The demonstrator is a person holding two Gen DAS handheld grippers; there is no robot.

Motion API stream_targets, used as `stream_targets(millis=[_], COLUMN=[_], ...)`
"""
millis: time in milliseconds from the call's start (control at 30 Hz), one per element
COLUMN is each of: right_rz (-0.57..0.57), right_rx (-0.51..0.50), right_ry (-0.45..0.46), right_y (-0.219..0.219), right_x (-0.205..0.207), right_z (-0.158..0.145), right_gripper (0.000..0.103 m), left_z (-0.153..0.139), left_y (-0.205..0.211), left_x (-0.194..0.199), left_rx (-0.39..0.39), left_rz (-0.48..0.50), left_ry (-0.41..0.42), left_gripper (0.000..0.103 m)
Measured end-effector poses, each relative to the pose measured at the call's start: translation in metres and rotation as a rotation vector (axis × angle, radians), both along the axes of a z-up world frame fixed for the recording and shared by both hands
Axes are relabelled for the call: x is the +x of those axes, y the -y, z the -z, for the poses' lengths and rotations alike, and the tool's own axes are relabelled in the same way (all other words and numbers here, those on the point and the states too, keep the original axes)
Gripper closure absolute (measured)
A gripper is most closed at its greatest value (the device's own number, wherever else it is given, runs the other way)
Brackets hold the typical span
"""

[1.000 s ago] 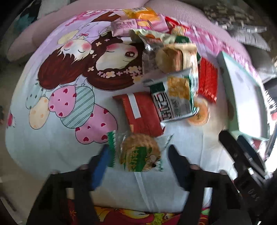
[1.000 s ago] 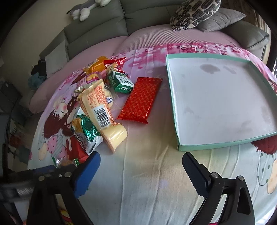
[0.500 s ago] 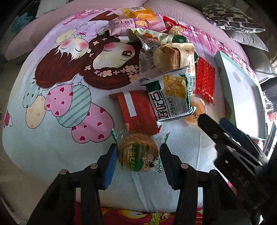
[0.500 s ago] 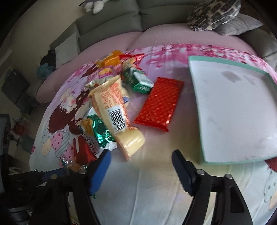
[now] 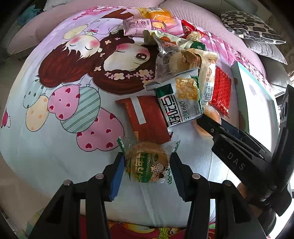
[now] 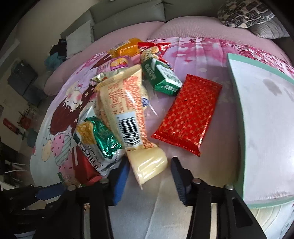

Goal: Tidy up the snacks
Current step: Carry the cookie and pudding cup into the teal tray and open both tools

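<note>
left wrist: cracker pack (image 5: 147, 162) between claw (image 5: 147, 166) pads

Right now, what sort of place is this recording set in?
Most likely a home living room. A grey sofa with cushions stands behind, and the snacks lie on a cartoon-print sheet spread over a soft pink seat.

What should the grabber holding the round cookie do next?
Probably lift it a little. The left hand-held gripper has its pads against both sides of the round cookie packet, which lies on the cloth beside the red packet; the tray looks bare.
</note>
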State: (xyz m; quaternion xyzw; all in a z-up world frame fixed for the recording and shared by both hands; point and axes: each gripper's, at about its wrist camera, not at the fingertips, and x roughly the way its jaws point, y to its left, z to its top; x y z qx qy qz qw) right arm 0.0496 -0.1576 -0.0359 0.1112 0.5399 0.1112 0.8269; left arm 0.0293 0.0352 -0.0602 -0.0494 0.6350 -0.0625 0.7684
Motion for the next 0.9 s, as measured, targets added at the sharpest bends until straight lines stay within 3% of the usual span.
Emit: stream_targets(millis=[333, 633, 767, 900], right_rz=[0.007, 0.087, 0.14, 0.283], right_rx=[0.02, 0.09, 0.108, 0.097], right_ry=[0.042, 0.115, 0.161, 0.204], right_y=[0.005, 0.027, 0.042, 0.076], right_x=[-0.014, -0.023, -0.02, -0.018], right_z=[-0.012, -0.035, -0.046, -0.058], right_gripper=[0.061, 0.061, 0.061, 0.061], left_z=[-0.011, -0.038, -0.061, -0.083], left_y=[0.01, 0.007, 0.01, 0.032], left_x=[-0.004, -0.013, -0.007, 0.009], left_rx=[-0.006, -0.018, -0.055, -0.084], left_rz=[-0.004, -0.016, -0.009, 0.038], left_ry=[0.016, 0.129, 0.18, 0.231], left_gripper=[0.052, 0.053, 0.053, 0.053])
